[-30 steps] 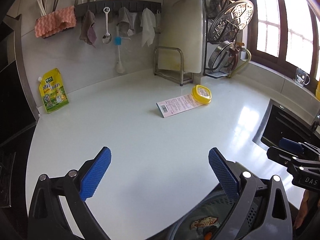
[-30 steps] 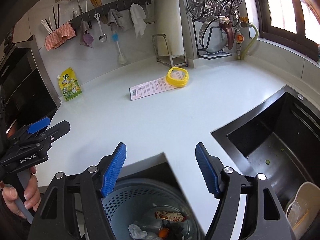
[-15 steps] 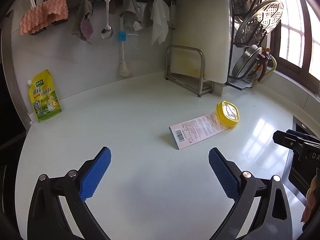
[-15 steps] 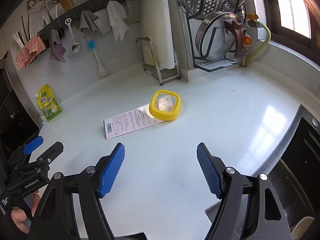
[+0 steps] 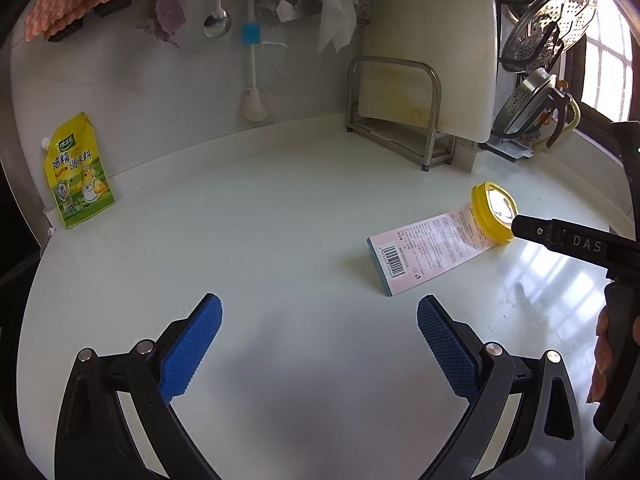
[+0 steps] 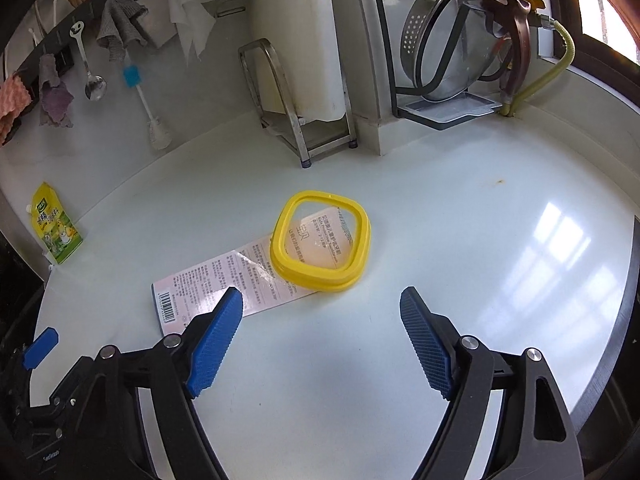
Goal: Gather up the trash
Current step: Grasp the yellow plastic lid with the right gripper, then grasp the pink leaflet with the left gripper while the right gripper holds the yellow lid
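A pink printed package card point(image 6: 228, 280) point(image 5: 424, 254) with a barcode lies flat on the white counter point(image 6: 460, 240). A yellow square-ish ring point(image 6: 320, 242) point(image 5: 491, 212) rests on its far end. My right gripper point(image 6: 322, 312) hovers just short of the ring and card, its jaws opening with nothing between them. My left gripper point(image 5: 318, 330) stands open and empty over bare counter, left of the card. The right gripper's black body point(image 5: 576, 240) shows at the right edge of the left wrist view, next to the ring.
A yellow seasoning pouch point(image 5: 78, 172) leans on the back wall at left. A steel rack with a cutting board point(image 5: 428, 52), hung cloths, a spoon and a brush line the wall. A pot-lid rack point(image 6: 452, 48) stands at right, and the sink's dark edge point(image 6: 616, 344) is nearby.
Both grippers have moved forward over the counter, away from the bin and toward the card and ring, which now look much larger. The right jaws have spread slightly.
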### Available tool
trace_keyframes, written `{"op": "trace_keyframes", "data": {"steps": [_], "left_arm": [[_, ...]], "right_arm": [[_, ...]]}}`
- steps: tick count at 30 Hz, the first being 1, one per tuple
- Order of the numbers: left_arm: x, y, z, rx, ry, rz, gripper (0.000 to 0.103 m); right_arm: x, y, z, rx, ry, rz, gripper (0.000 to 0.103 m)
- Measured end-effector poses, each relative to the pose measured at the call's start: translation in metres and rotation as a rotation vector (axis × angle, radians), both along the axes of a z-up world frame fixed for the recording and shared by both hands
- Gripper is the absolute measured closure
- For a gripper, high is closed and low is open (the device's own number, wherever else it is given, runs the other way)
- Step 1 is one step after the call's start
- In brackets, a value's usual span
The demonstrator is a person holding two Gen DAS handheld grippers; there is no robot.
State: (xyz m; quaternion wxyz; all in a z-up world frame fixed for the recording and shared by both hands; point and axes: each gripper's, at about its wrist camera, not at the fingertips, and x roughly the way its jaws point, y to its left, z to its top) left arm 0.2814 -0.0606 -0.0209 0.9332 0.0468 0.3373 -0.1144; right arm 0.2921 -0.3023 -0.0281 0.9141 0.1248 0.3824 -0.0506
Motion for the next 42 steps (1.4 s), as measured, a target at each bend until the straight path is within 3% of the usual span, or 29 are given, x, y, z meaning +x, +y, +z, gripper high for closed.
{"op": "trace_keyframes", "data": {"steps": [7,16,18,19,22,34,42], "left_arm": [[-0.005,-0.006,0.000,0.011,-0.009,-0.016,0.007],[-0.005,-0.011,-0.003,0.023,-0.010,-0.021,0.007],[-0.005,-0.011,-0.002,0.024,-0.011,-0.020,0.007],[-0.005,-0.011,-0.002,0.023,-0.010,-0.020,0.007],[-0.006,-0.012,-0.002,0.027,-0.012,-0.022,0.007],[-0.007,-0.017,0.000,0.024,-0.036,-0.057,0.007],[0.009,-0.055,0.002,0.033,-0.026,-0.247,0.007]], "right_arm": [[0.027,-0.003,-0.010,0.068,0.018,-0.027,0.023],[0.045,0.000,-0.014,0.018,0.037,-0.028,0.024],[0.043,0.001,-0.013,-0.005,0.030,-0.024,0.033],[0.042,0.002,-0.012,-0.015,0.033,-0.020,0.043],[0.038,0.001,-0.012,-0.011,0.030,-0.004,0.043],[-0.013,-0.035,0.004,0.016,-0.028,-0.050,0.043],[-0.067,-0.056,0.008,0.083,-0.041,-0.052,0.043]]}}
